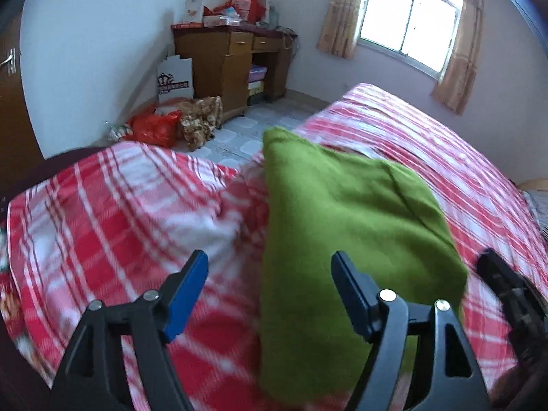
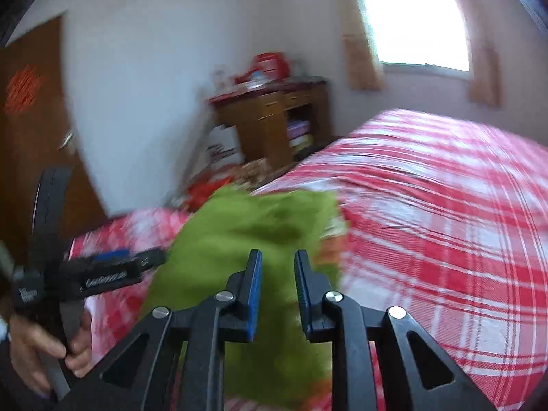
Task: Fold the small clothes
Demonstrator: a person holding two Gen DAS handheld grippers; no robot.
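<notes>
A green cloth (image 1: 342, 226) lies folded on the red-and-white checked bedspread (image 1: 102, 205). My left gripper (image 1: 270, 274) hovers over the cloth's near left edge. It is open wide, with one blue pad above the bedspread, the other above the cloth, and nothing pinched. The right gripper (image 1: 493, 274) shows dark at the cloth's near right side. In the right wrist view the right gripper (image 2: 279, 274) hangs over the blurred green cloth (image 2: 239, 233). Its jaws are nearly together and green fills the narrow gap, but blur hides whether the pads press on it. A hand (image 2: 44, 346) holds the left gripper (image 2: 144, 262) at the cloth's left.
The bedspread (image 2: 445, 222) stretches away to the right. Beyond the bed's end is tiled floor with a red bag (image 1: 154, 130) and a patterned bundle (image 1: 202, 120). A cluttered wooden desk (image 1: 233, 58) stands against the wall, with a curtained window (image 1: 407, 20) to its right and a door (image 1: 10, 102) at the far left.
</notes>
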